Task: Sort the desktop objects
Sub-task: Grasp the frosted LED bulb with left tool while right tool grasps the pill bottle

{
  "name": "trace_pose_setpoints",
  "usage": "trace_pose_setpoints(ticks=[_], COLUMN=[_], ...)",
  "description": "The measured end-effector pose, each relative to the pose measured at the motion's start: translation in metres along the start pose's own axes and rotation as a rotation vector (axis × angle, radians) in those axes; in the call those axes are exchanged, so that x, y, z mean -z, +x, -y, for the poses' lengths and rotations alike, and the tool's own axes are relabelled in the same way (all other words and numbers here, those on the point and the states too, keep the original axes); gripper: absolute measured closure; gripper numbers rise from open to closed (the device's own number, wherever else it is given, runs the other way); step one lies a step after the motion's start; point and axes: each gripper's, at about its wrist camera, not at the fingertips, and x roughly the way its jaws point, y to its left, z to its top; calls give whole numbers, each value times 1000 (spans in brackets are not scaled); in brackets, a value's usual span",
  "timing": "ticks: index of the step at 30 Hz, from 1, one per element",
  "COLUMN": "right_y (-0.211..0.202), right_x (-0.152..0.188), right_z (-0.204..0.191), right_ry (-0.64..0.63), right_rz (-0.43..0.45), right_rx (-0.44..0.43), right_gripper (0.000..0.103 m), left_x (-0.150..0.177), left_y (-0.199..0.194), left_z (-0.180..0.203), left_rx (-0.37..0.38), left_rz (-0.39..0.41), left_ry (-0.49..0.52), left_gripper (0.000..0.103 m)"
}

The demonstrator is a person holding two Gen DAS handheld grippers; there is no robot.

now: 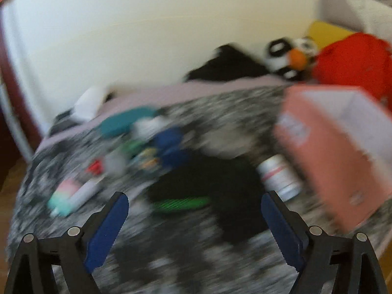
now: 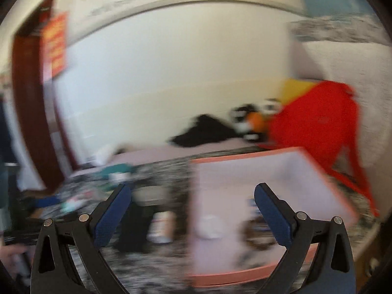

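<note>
The worktop (image 1: 220, 107), covered in a black-and-white speckled cloth, carries a pink box (image 2: 245, 171) on its right side; the box is open at the top, with a small white thing (image 2: 208, 226) and some blurred dark bits inside. Left of the box lies a black cloth (image 1: 215, 178), and a white bottle (image 1: 279, 176) lies on its side between the two. Farther left sits a blurred heap of small coloured objects (image 1: 147, 147).

The left gripper (image 1: 194, 220) hovers with fingers wide and empty, the black cloth between them. The right gripper (image 2: 192, 210), also wide and empty, hangs over the box's near left edge.
</note>
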Motion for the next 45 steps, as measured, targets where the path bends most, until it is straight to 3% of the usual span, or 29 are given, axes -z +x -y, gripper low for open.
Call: trace_pose_setpoints(ticks=[1,4,7,9,13,16,19,24,29,31,35,39,40,41,45], right_y=[6,39,86,112,143,167,190,224,246,253,269,285,287,288,283], right_x=[3,24,47,59,73,81,90,104,107,107,111,118,119,118,111], right_z=[-17,-63,-91,-99,-105,-105,-100,-93,-82,-77,-67,-59,-59,-57,-58], right_ry=[-18,-57,-98,-97,-91,-99,-98,-128,-110,-99,-67,-26,-22,-9,-12], right_rz=[-19,-105,-244,-324,-372,-405,-450,-515,-552,-561,-597,-639,-642,-641,-617], right_rx=[-47,-79,6,31,37,67,82,105,107,107,101,59,47,30,27], right_gripper=[1,1,2,3,3,3,3,9,10,10,21,31,36,53,56], left_x=[11,32,46,55,61,58,45,19,14,15,17,16,16,16,12], left_y=[6,25,44,57,84,103,123,152,184,193,204,201,200,199,185], left_z=[-20,-68,-109,-137,-188,-211,-212,-190,-178,-172,-159,-157,-156,-156,-157], left_rx=[-23,-54,-64,-72,-102,-84,-65,-25,-5,3,8,40,48,56,113], left_rz=[-19,-63,-99,-123,-173,-193,-175,-131,-186,-199,-212,-195,-191,-187,-163], left_ry=[-18,-76,-132,-170,-250,-282,-259,-121,-48,-22,39,26,23,20,-21], left_gripper=[11,11,11,11,11,11,11,11,18,30,42,75,76,76,76])
